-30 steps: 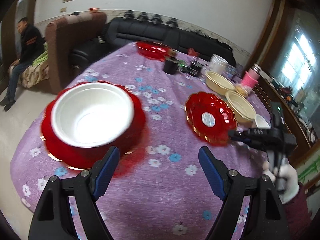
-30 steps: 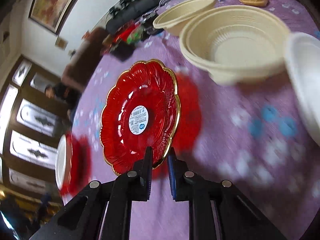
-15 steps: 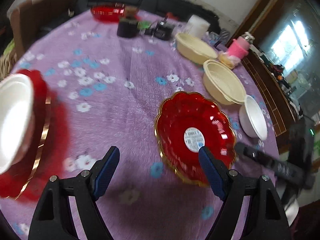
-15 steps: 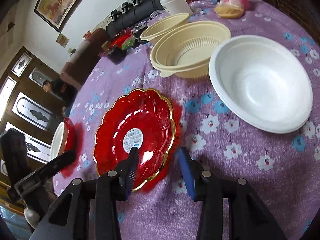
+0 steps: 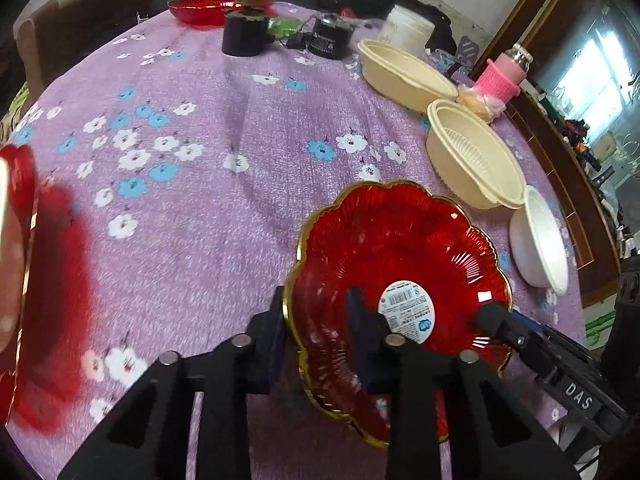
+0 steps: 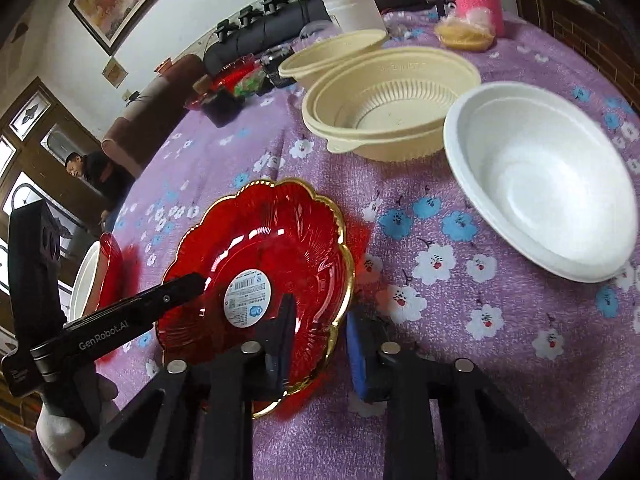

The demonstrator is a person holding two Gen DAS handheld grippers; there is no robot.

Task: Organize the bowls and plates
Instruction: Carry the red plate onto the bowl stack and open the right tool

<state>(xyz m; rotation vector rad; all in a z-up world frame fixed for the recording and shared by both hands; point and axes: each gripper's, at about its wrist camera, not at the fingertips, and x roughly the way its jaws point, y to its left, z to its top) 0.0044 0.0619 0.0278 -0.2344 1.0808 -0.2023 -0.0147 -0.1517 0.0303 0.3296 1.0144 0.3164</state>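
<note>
Red plastic, scalloped and gold-rimmed, the plate (image 5: 400,264) lay on the purple flowered table (image 5: 208,200) with a round barcode sticker (image 6: 247,296) at its centre. Both grippers straddled its rim from opposite sides. The left gripper (image 5: 316,344) had one pad outside the rim at about 8 o'clock of the plate and the other inside the well; its jaws stood narrowed around the edge, though whether they pinched it I cannot tell. The right gripper (image 6: 322,344) likewise had one pad inside and the blue one outside, with a visible gap, so not closed. Judging by this, a two-sided hold would keep the shallow, slippery plate level for lifting.

At 2 o'clock from the plate sat a white bowl (image 6: 540,180), and beyond it nested cream bowls (image 6: 392,100). The right wrist view showed, far off at 9 o'clock, a second red plate carrying a white bowl (image 6: 86,280), a likely stacking spot; the left view caught only its blurred edge, but showed another red dish (image 5: 208,6) at the table's far side.
</note>
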